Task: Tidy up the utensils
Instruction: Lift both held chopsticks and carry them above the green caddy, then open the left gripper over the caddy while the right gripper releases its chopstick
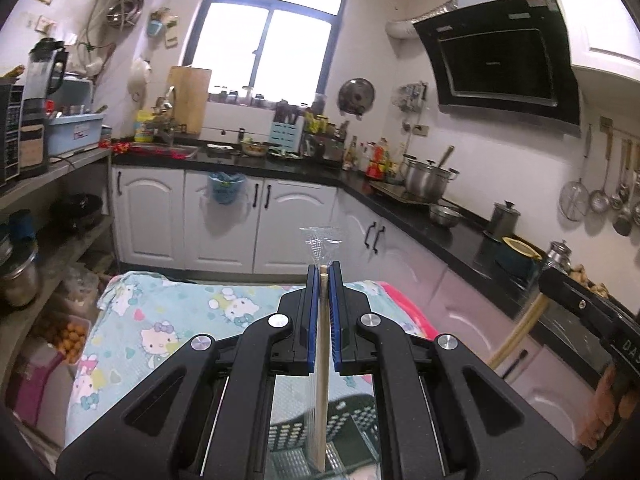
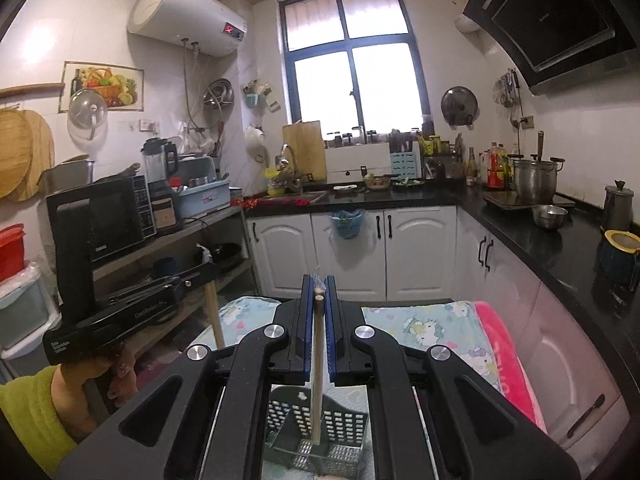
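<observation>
My left gripper (image 1: 324, 270) is shut on a pair of wooden chopsticks (image 1: 322, 380) in a clear plastic wrapper that sticks out past the fingertips. My right gripper (image 2: 319, 282) is shut on another wrapped pair of chopsticks (image 2: 317, 368). Both are held upright above a dark green perforated utensil basket (image 2: 340, 428), also seen in the left wrist view (image 1: 352, 424), which stands on a Hello Kitty cloth (image 1: 160, 320). The right gripper's chopsticks reach down into the basket. The left gripper's body shows in the right wrist view (image 2: 120, 312).
A black L-shaped counter (image 2: 520, 224) runs along the back and right, with a steel pot (image 2: 534, 180), bowls and bottles. White cabinets (image 2: 360, 252) stand below it. A shelf with a microwave (image 2: 108, 220) is on the left. The cloth has a pink edge (image 2: 504, 360).
</observation>
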The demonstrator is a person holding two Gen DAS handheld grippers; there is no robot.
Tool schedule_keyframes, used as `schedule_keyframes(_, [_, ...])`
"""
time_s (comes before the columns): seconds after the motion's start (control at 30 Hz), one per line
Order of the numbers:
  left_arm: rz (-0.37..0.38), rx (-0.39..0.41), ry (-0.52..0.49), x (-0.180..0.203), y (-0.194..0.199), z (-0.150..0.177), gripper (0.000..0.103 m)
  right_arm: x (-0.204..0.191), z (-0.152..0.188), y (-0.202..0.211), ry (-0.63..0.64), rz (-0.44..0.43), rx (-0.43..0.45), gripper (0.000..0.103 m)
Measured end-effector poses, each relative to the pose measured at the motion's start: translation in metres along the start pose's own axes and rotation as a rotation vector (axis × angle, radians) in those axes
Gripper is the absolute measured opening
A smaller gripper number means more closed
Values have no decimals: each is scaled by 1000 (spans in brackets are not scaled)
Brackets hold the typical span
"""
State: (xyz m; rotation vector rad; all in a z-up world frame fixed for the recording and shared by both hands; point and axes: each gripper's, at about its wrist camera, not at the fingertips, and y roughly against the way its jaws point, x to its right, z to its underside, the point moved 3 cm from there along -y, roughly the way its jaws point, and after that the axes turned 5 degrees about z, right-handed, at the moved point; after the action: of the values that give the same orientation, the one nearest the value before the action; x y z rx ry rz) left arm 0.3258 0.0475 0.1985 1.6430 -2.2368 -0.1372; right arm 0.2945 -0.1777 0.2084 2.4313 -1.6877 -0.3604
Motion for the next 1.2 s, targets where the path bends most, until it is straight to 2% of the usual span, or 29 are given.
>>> schedule_keyframes(0.3, [-49, 37, -13, -3, -20, 23, 3, 11, 18, -23, -22, 40, -4, 6])
schedule_keyframes(0.5, [-35, 45, -38, 1, -23, 38, 3, 10, 27, -30, -19, 47, -13, 6])
schedule_keyframes(0.7, [-1, 26, -13, -3, -28, 50, 4, 5, 43, -42, -28, 57, -33, 6])
schedule_keyframes(0.8, [26, -8, 22, -7, -32, 57, 14, 8, 54, -45, -48, 67, -51, 8])
schedule_keyframes(0.87, [32, -19, 45, -10, -30, 61, 30, 12, 60, -46, -64, 75, -61, 20])
schedule_keyframes(0.9, [34, -19, 54, -11, -29, 62, 33, 14, 63, -45, -72, 81, -63, 28])
schedule_keyframes(1.0, [17, -22, 62, -13, -21, 64, 44, 19, 69, -41, -78, 96, -68, 31])
schedule_keyframes(1.07, [10, -27, 80, -16, -12, 65, 61, 23, 72, -35, -76, 108, -69, 38])
schedule_keyframes(1.2, [18, -17, 108, -19, 7, 68, 76, 29, 77, -23, -76, 129, -67, 47])
